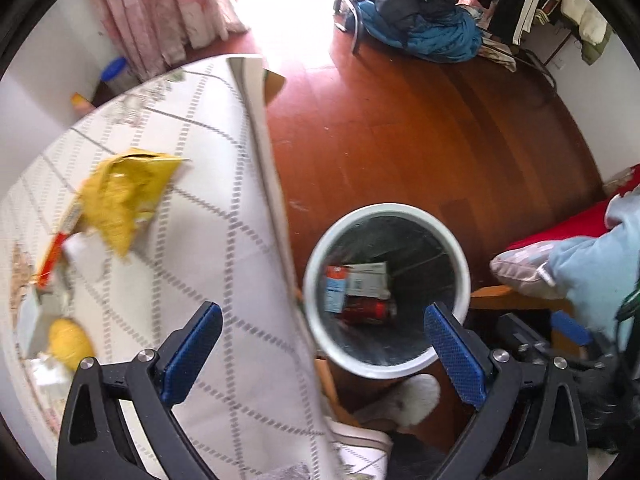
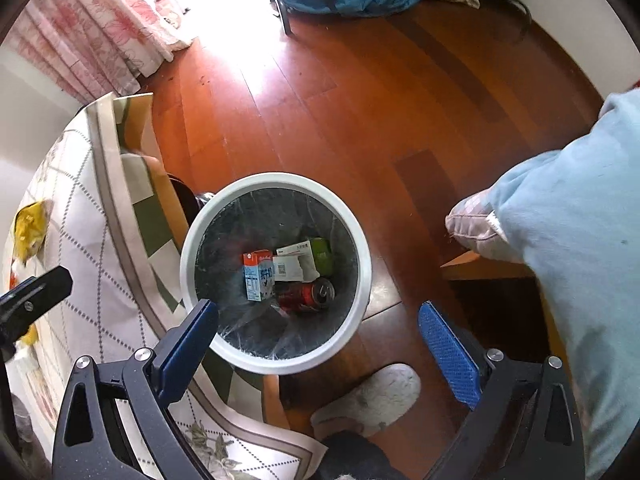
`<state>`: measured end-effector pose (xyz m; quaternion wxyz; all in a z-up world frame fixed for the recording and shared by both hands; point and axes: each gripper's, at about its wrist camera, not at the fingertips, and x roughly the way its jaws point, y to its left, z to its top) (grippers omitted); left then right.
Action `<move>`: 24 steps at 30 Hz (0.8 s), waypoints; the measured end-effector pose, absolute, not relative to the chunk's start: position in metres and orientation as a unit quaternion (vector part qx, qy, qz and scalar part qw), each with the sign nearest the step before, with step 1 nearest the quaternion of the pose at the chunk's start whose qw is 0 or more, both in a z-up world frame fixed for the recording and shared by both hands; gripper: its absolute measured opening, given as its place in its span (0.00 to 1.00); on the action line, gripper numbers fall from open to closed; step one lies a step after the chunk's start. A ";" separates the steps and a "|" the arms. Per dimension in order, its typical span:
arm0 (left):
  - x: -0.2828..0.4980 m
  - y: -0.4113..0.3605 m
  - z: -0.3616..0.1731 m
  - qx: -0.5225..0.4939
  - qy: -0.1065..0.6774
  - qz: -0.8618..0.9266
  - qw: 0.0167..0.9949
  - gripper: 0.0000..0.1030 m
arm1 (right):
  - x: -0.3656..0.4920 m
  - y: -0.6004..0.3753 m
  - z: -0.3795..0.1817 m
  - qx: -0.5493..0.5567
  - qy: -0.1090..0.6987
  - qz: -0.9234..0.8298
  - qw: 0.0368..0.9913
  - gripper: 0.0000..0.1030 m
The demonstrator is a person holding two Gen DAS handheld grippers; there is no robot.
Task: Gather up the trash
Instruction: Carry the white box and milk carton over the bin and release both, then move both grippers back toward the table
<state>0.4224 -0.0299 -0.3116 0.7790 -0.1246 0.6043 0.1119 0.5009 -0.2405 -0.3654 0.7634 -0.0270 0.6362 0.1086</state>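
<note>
A white round trash bin (image 2: 192,236) with a dark liner stands on the wood floor beside the table. In it lie a red can (image 2: 304,294), a blue-and-white carton (image 2: 258,276), a white box (image 2: 292,266) and a green can (image 2: 322,256). My right gripper (image 2: 317,306) hangs open over the bin, nothing between its fingers. My left gripper (image 1: 323,312) is open and empty too, straddling the table's edge and the bin (image 1: 384,210). On the tablecloth (image 1: 208,200) lie a crumpled yellow bag (image 1: 124,196), a red wrapper (image 1: 52,256) and more scraps at the left.
A pale slipper (image 2: 372,400) rests on the floor just below the bin. A light blue sleeve (image 2: 580,240) and a grey cushion (image 2: 472,224) fill the right. Far back are a heap of blue clothes (image 1: 432,36) and pink curtains (image 1: 160,12).
</note>
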 end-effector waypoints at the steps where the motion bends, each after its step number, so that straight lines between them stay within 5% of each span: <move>1: 0.417 -0.030 -0.308 -0.116 0.602 0.119 0.781 1.00 | 0.497 -0.239 -0.359 -0.033 0.631 0.107 0.767 0.99; 24: 0.287 -0.045 -0.189 -0.087 0.478 0.173 0.857 1.00 | 0.355 -0.266 -0.205 -0.035 0.520 0.096 0.848 0.99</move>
